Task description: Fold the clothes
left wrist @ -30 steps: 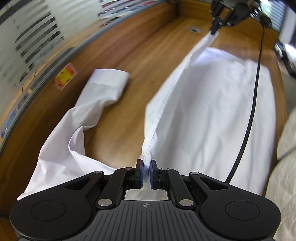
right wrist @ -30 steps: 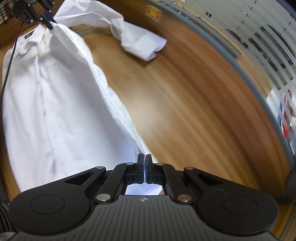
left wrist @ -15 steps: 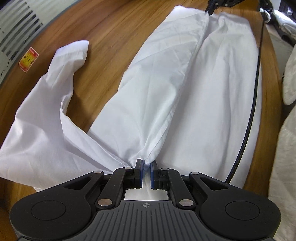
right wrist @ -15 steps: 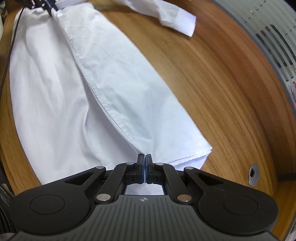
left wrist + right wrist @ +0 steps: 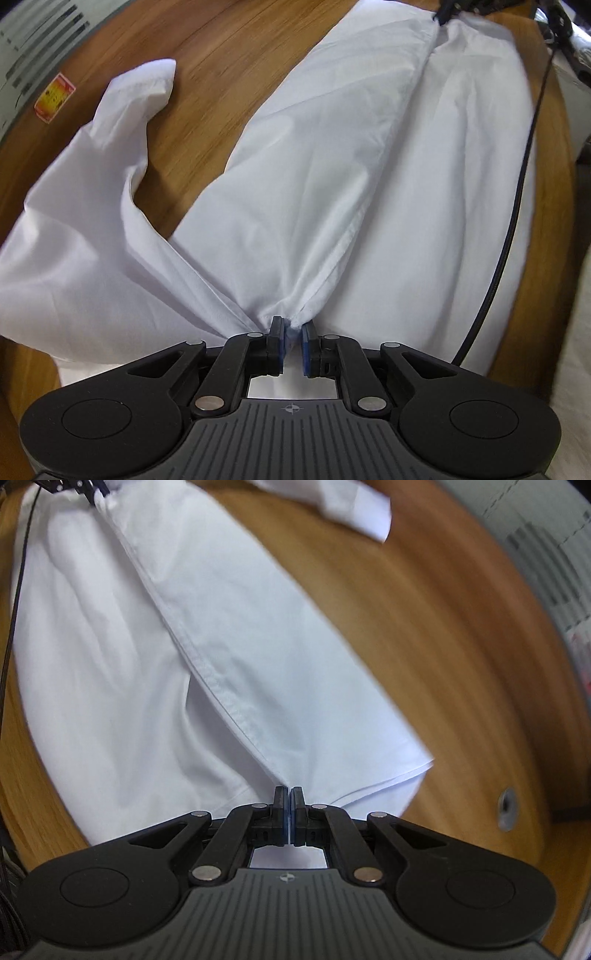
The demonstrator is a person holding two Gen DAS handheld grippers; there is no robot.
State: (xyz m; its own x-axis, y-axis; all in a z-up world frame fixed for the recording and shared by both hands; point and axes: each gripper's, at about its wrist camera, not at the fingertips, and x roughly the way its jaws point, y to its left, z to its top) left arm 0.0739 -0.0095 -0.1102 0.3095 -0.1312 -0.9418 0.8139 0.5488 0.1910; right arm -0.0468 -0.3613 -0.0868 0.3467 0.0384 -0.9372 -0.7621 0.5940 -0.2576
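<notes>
White shirt (image 5: 388, 206) lies flat on the wooden table (image 5: 229, 51), long axis running gripper to gripper – left gripper (image 5: 293, 332) opening, bunched shoulder cloth between its jaws; right gripper (image 5: 288, 805) pinched shut on the folded panel's hem corner – both ends equally reached.

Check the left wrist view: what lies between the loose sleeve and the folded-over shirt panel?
Bare wooden table separates the sleeve from the panel.
</notes>
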